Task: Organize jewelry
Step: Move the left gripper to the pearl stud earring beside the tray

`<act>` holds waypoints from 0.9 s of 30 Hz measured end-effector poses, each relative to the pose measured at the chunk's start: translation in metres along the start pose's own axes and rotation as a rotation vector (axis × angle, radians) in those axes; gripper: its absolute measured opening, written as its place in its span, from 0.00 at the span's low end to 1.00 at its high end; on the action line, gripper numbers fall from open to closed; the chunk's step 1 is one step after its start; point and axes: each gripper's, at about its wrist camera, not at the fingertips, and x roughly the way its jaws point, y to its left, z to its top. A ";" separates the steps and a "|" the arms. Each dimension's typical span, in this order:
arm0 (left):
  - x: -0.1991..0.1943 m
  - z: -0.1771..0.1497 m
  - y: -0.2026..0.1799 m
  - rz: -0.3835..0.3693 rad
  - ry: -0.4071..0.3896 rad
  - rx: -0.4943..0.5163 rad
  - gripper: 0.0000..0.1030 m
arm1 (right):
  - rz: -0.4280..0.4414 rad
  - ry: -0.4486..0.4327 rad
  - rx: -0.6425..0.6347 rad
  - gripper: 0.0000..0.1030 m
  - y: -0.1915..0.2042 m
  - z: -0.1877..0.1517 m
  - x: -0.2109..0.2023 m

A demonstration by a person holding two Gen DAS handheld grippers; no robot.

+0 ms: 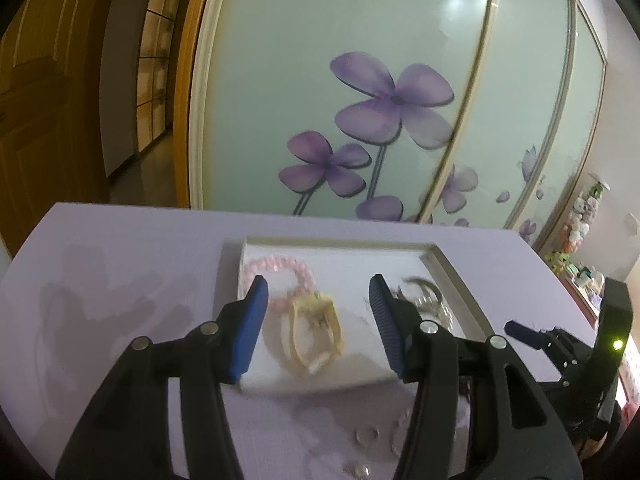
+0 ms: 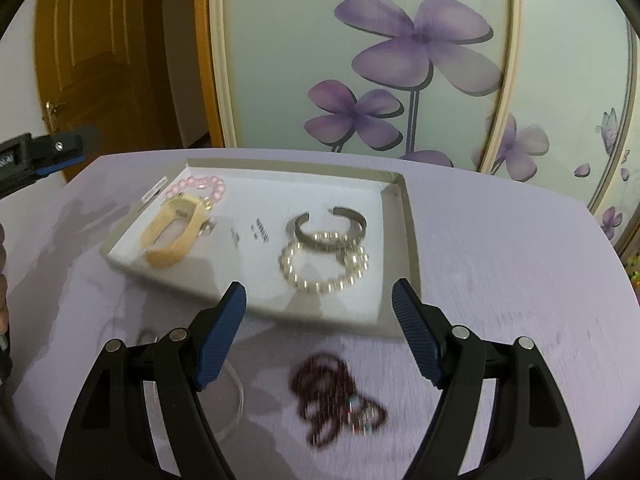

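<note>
A white tray (image 2: 320, 192) lies on the lilac table. In it are a pink bead bracelet (image 2: 200, 186), a beige bangle (image 2: 172, 232), a dark metal cuff (image 2: 332, 228) and a pearl bracelet (image 2: 324, 268). My right gripper (image 2: 320, 292) hovers open over the tray's near edge. Below it a dark red bead string (image 2: 332, 396) lies blurred on the table. My left gripper (image 1: 318, 292) stands open above the tray (image 1: 352, 272), over the beige bangle (image 1: 316, 332) and the pink bracelet (image 1: 280, 266). Neither gripper holds anything.
A clear bangle (image 2: 236, 400) and small rings (image 1: 366, 436) lie on the table in front of the tray. Behind the table stands a sliding door with purple flowers (image 2: 420, 40). A wooden door (image 2: 100, 60) is at the left, and cluttered shelves (image 1: 580, 248) are at the far right.
</note>
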 end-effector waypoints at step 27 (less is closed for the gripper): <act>0.014 -0.126 -0.051 0.060 0.289 0.125 0.25 | 0.057 -0.116 0.050 0.73 -0.013 -0.063 -0.076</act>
